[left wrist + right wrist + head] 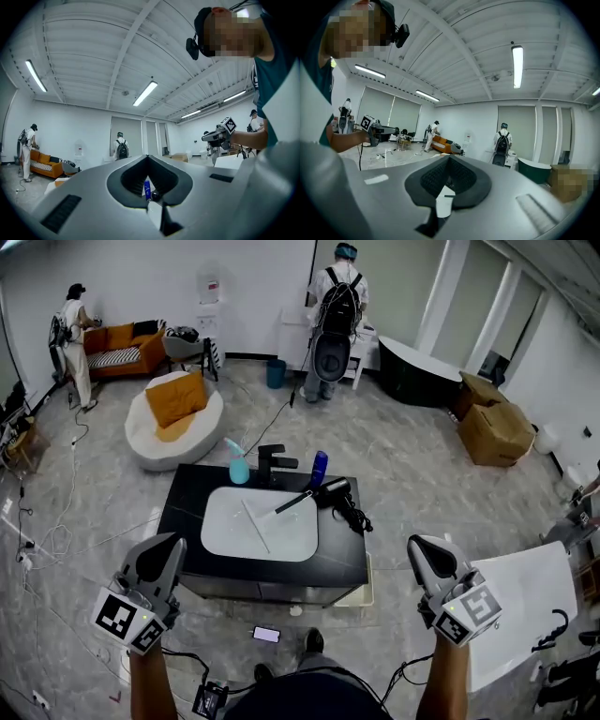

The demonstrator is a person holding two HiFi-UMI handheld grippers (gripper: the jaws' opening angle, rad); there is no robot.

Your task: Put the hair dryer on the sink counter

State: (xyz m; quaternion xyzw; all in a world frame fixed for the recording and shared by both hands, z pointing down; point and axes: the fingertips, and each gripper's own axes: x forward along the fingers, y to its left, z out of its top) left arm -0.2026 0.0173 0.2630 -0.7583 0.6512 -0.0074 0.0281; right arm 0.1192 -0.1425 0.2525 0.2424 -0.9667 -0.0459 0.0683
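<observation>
The black hair dryer (336, 493) lies on the right part of the black sink counter (187, 512), beside the white basin (225, 521), with its cord (358, 519) trailing towards the counter's right edge. My left gripper (161, 559) and my right gripper (429, 561) are held up in front of the counter, well short of it. Both have their jaws shut with nothing between them. In the left gripper view the left gripper (148, 158) points at the room, and so does the right gripper (450, 158) in its own view.
A teal spray bottle (238, 466), a black faucet (273, 463) and a blue bottle (319, 468) stand along the counter's back. A phone (266, 635) lies on the floor. A white table (520, 606) is at my right. A person with a backpack (336, 315) stands beyond.
</observation>
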